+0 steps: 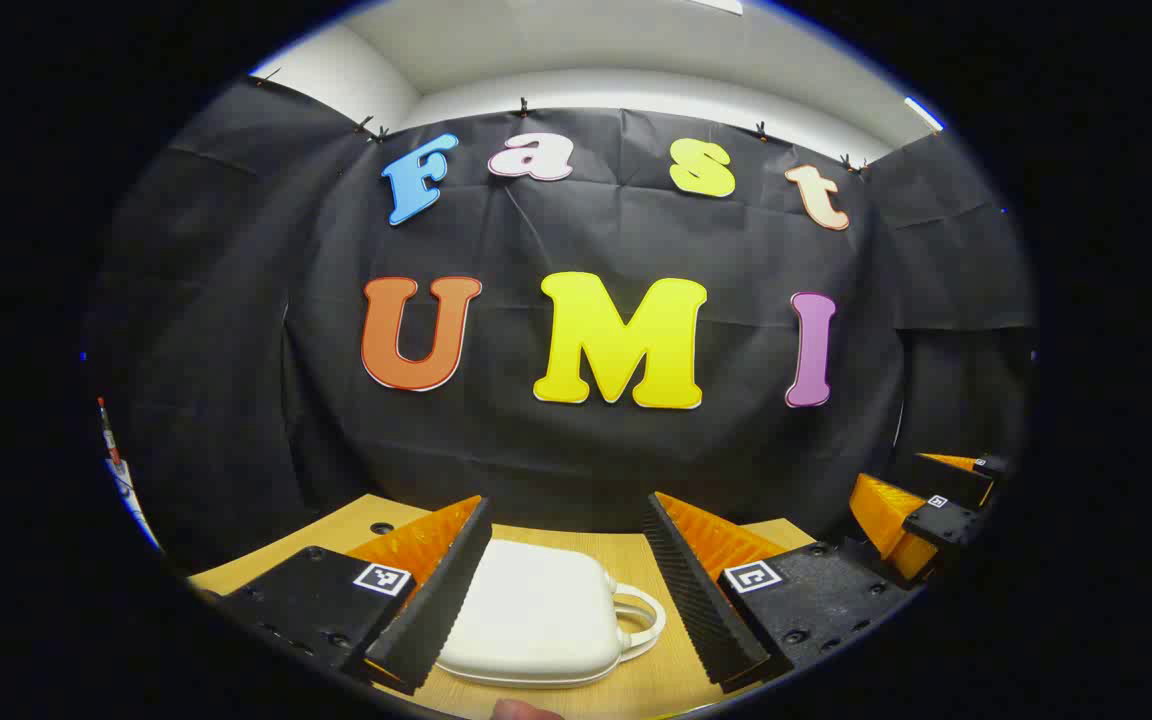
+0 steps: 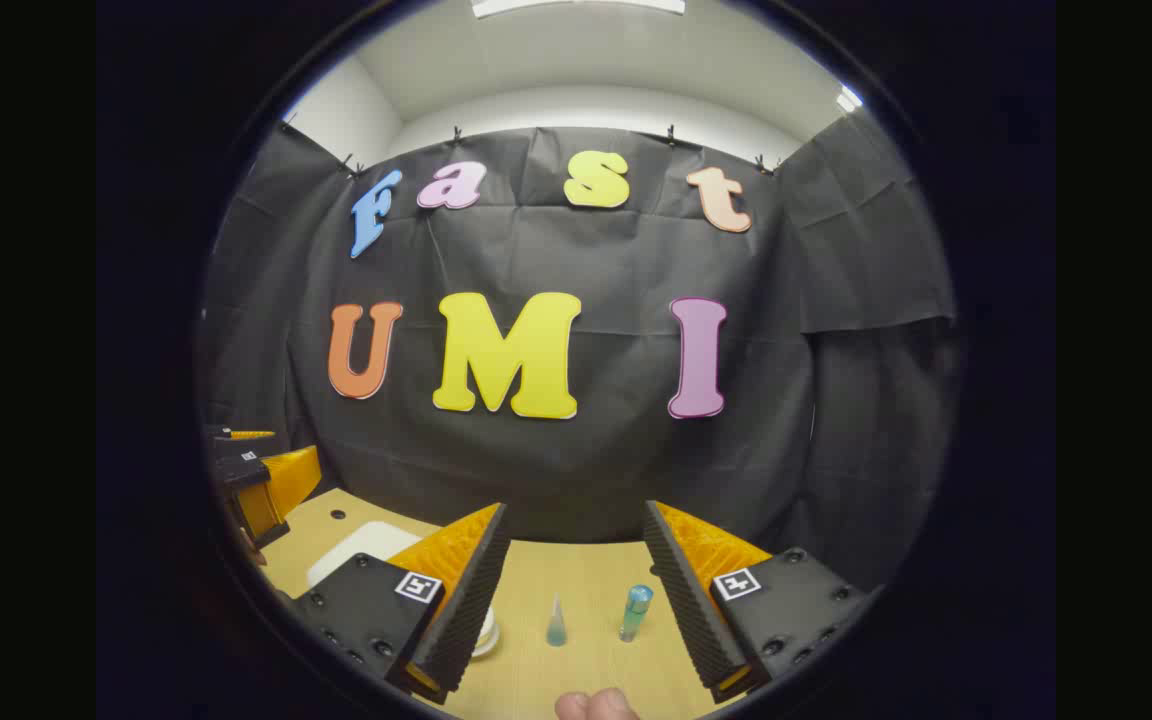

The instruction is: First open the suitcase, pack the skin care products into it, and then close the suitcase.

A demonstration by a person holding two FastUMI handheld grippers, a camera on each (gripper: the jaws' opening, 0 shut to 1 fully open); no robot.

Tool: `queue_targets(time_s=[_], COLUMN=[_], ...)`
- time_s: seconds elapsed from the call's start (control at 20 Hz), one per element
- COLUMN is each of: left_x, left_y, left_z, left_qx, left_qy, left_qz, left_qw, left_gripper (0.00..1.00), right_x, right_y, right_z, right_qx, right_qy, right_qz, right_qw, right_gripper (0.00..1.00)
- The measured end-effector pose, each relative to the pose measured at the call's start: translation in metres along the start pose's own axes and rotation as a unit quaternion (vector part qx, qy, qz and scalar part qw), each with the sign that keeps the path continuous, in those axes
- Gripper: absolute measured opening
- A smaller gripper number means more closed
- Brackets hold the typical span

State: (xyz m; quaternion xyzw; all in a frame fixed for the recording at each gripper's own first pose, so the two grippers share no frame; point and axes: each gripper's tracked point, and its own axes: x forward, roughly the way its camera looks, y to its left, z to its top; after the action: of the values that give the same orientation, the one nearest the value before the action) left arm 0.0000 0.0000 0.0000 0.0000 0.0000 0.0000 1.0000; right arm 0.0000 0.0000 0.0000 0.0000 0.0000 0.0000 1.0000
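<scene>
A small white suitcase (image 1: 536,615) lies shut on the wooden table (image 1: 656,560), its handle (image 1: 641,615) to the right. My left gripper (image 1: 566,585) hangs open above it, fingers well apart. My right gripper (image 2: 571,590) is open over the table; between its fingers stand a small cone-shaped teal bottle (image 2: 556,622) and a taller blue-green bottle (image 2: 635,610). A white jar (image 2: 485,632) peeks out beside the right gripper's left finger. The suitcase corner (image 2: 356,548) shows at the left of the right gripper view. Each view shows the other gripper at its edge (image 1: 921,510) (image 2: 261,480).
The black cloth wall closes the table's far side. A small dark hole (image 1: 382,527) marks the tabletop near the back left. A fingertip (image 2: 596,706) shows at the bottom edge of each view.
</scene>
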Motion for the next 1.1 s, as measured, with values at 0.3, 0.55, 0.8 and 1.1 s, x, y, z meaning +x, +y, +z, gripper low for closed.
queue_targets(time_s=[0.3,0.55,0.8,1.1], left_x=[0.006,0.005,0.007,0.009], left_y=[-0.01,-0.015,-0.031,-0.031], left_z=[-0.002,0.004,-0.001,-0.016], left_qx=[0.01,0.018,0.018,0.027], left_qy=[0.002,-0.007,-0.004,0.0], left_qz=[-0.012,-0.007,-0.026,-0.022], left_qw=[1.0,1.0,1.0,0.999], left_gripper=[0.97,0.98,0.98,0.98], right_x=[0.013,0.017,0.014,0.011], right_y=[-0.009,-0.02,-0.021,-0.028], right_z=[-0.004,-0.008,-0.01,-0.021], right_qx=[-0.004,0.005,0.002,-0.006], right_qy=[0.002,0.008,0.013,0.02], right_qz=[-0.003,-0.019,-0.016,-0.004], right_qw=[1.0,1.0,1.0,1.0], right_gripper=[0.8,0.8,0.8,0.8])
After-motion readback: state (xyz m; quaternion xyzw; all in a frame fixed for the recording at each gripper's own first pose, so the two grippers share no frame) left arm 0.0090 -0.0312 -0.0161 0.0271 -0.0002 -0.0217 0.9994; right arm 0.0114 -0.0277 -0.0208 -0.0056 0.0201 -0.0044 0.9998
